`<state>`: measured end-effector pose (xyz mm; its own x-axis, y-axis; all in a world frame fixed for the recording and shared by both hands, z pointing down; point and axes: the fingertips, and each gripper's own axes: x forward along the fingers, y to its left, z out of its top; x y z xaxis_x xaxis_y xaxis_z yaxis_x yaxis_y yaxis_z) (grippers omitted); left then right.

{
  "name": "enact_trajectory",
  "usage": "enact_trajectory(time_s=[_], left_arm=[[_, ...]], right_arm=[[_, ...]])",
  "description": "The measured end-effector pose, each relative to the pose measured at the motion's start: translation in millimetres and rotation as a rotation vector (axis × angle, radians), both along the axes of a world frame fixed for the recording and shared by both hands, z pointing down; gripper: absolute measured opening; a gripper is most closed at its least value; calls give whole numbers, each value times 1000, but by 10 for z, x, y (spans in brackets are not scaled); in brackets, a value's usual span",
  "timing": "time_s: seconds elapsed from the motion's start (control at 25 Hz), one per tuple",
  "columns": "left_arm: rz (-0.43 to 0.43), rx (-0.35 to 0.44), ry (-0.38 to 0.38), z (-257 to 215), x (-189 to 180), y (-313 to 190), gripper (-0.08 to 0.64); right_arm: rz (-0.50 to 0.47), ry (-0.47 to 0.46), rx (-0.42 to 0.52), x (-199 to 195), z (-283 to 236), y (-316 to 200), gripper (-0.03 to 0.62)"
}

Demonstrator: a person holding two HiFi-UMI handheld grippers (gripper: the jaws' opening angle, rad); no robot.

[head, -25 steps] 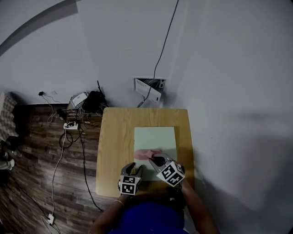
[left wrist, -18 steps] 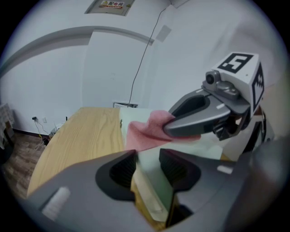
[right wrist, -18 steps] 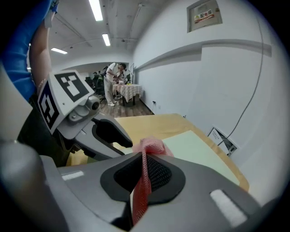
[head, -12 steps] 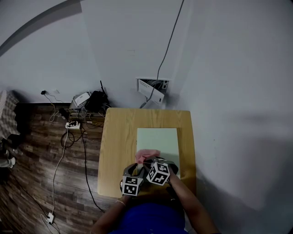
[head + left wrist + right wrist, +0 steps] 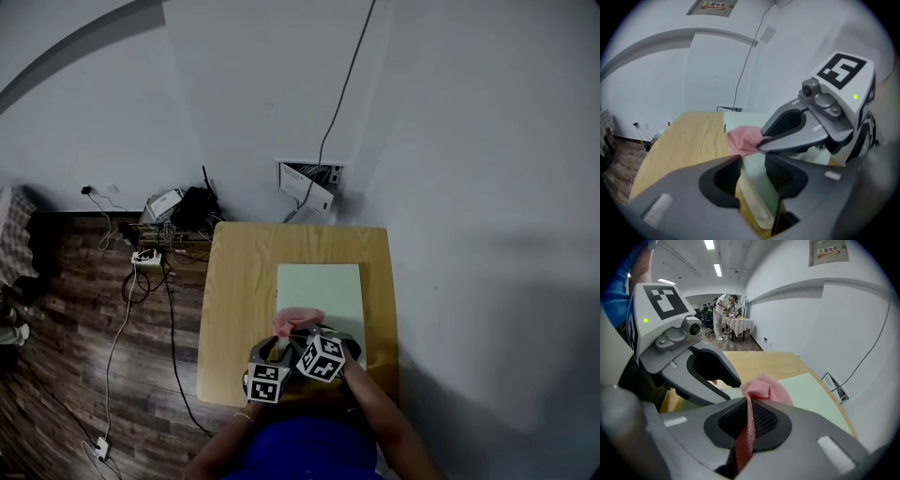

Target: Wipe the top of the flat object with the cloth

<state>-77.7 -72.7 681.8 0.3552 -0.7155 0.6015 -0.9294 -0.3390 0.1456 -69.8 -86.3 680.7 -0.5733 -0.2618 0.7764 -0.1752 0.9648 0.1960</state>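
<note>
The near part of the cloth point(image 5: 298, 320) seems hidden under the right claw point(image 5: 311, 336).

- Head view: dim, with darkened corners; a soft shadow lies on the wall point(image 5: 487, 309) to the right of the right gripper point(image 5: 304, 334).
- Both gripper views bulge at the edges and are ringed in black.
- Ceiling lights point(image 5: 713, 244) glare far beyond that gripper's jaws; the near jaws are blurred.

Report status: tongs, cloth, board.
Left tongs clamped on board, near edge. Right tongs shut on cloth, cloth down at board's near-left. Nothing else on board.
</note>
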Motion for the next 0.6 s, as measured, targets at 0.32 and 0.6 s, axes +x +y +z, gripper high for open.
enact_trajectory(time_s=[0.32,0.6], left_arm=[[3,-1,-3,-3,13,-5,167],[2,-1,-5,-2,19,-11,167]], right_arm=[[21,-10,3,83,0,-7,15],[35,8,5,232,16,-24,15]])
